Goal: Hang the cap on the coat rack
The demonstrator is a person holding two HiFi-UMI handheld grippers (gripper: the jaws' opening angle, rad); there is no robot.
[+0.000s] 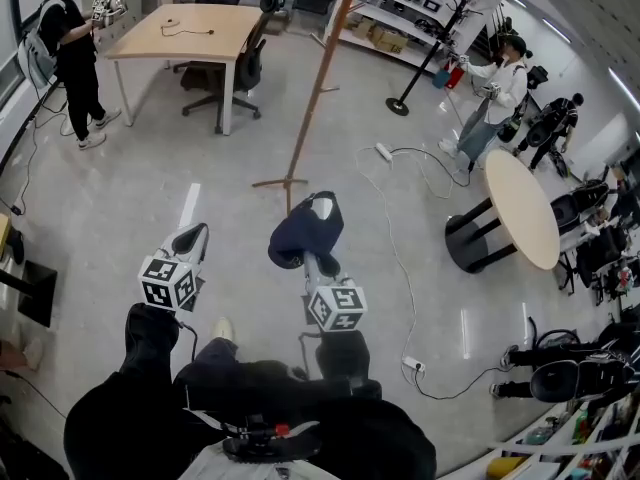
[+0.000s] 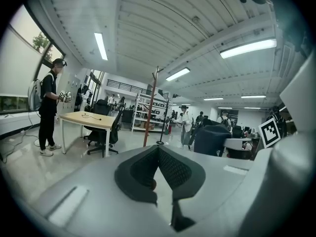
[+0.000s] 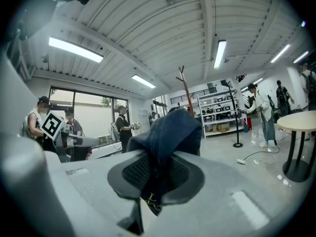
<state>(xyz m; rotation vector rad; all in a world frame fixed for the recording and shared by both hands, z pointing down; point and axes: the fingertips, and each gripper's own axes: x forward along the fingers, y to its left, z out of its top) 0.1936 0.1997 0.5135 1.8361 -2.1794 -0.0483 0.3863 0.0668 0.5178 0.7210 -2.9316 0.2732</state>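
Observation:
A navy cap (image 1: 305, 230) hangs bunched from my right gripper (image 1: 313, 255), which is shut on its fabric. In the right gripper view the cap (image 3: 170, 132) fills the space between the dark pads of that gripper (image 3: 160, 168). The wooden coat rack (image 1: 318, 88) stands just beyond the cap, with its cross base on the floor. Its hooked top (image 3: 182, 80) shows above the cap. My left gripper (image 1: 190, 240) is held left of the cap, shut and holding nothing (image 2: 158, 164). In its view the coat rack (image 2: 150, 107) rises ahead and the cap (image 2: 213, 139) is to the right.
A wooden table (image 1: 185, 28) with office chairs stands at the back left, with a person (image 1: 70, 58) beside it. A round table (image 1: 525, 208) is at the right. A cable and power strip (image 1: 385, 151) lie on the floor near a black stand (image 1: 400, 106). More people (image 1: 495, 98) stand at the back right.

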